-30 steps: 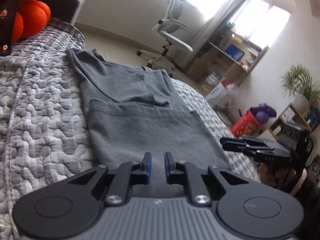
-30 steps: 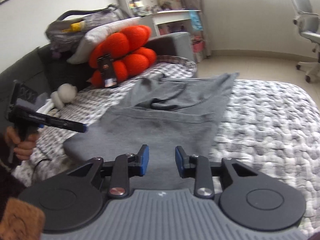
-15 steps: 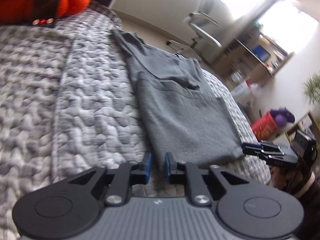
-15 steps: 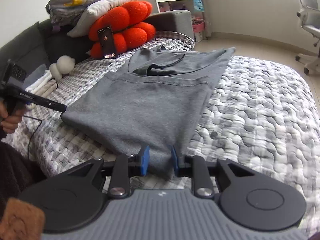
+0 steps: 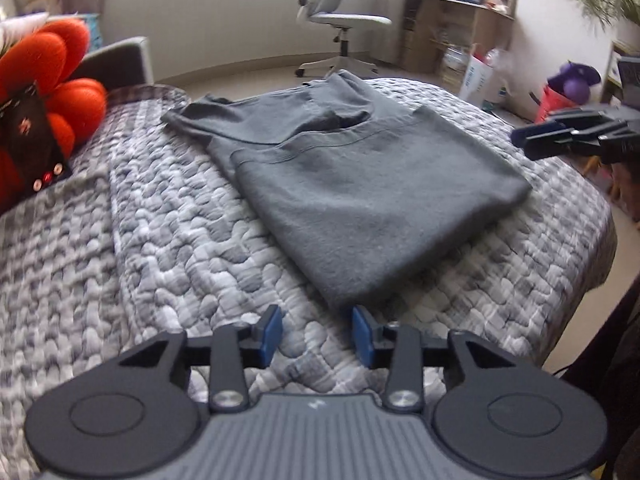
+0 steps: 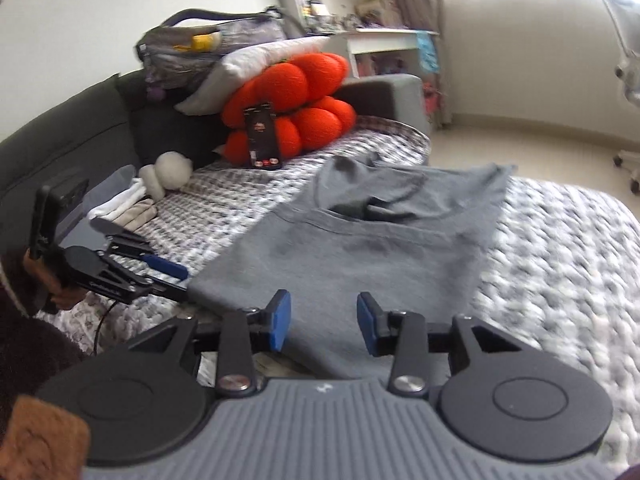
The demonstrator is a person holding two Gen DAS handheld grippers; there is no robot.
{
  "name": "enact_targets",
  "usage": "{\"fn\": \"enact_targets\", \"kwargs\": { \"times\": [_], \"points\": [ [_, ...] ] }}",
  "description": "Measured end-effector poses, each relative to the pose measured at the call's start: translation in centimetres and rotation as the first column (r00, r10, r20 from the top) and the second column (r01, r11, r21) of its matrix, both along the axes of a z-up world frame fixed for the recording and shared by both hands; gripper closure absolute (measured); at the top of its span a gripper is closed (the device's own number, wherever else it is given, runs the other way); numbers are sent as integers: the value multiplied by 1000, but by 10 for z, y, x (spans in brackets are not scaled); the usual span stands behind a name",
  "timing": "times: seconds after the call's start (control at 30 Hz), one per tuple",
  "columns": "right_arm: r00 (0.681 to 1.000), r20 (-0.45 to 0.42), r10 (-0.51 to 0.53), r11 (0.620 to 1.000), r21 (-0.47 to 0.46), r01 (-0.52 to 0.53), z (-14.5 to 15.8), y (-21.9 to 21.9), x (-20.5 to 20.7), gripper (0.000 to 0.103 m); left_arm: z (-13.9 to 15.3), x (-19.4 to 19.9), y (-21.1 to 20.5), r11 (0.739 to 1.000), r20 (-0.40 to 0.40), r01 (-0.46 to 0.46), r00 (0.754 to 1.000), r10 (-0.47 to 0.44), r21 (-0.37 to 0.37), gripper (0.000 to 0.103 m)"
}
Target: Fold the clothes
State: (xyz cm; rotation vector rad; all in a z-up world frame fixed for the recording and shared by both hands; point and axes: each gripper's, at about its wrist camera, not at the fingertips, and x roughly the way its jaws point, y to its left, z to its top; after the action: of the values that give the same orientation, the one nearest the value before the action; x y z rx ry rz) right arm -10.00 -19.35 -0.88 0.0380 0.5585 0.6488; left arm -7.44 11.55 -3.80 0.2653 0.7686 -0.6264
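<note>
Grey shirt (image 5: pixel 360 184): lies folded flat on the quilted bedspread (image 5: pixel 120 240), your landmark for all below. Your left gripper (image 5: pixel 317 334): jaws apart, empty, just off the shirt's near corner, over bare quilt. Your right gripper (image 6: pixel 323 322): jaws apart, empty, poised above the shirt's near edge. Orange cushion (image 6: pixel 296 100): beyond the shirt, with a dark phone (image 6: pixel 262 136) propped against it. Office chair (image 5: pixel 340 28): on the floor past the shirt.

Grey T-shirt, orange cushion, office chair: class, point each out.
Grey T-shirt (image 5: pixel 372 200): left wrist view, middle of the folded body.
Orange cushion (image 6: pixel 304 84): right wrist view, an upper lobe.
Office chair (image 5: pixel 348 20): left wrist view, the seat.
</note>
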Motion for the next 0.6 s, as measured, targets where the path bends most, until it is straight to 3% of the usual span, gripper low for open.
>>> {"fn": "enact_targets", "kwargs": {
  "times": [0.27, 0.4, 0.6],
  "points": [
    [985, 55, 165, 984, -84, -160, -16, 77, 17, 62, -6, -6, 12, 992, 26, 67, 998, -65, -105, 59],
    [946, 136, 295, 939, -223, -261, -25, 114, 12, 62, -7, -9, 13, 988, 54, 94, 995, -88, -124, 60],
    [894, 165, 418, 870, -357, -341, -45, 139, 8, 62, -8, -17, 12, 984, 78, 145, 987, -137, -106, 60]
  ]
}}
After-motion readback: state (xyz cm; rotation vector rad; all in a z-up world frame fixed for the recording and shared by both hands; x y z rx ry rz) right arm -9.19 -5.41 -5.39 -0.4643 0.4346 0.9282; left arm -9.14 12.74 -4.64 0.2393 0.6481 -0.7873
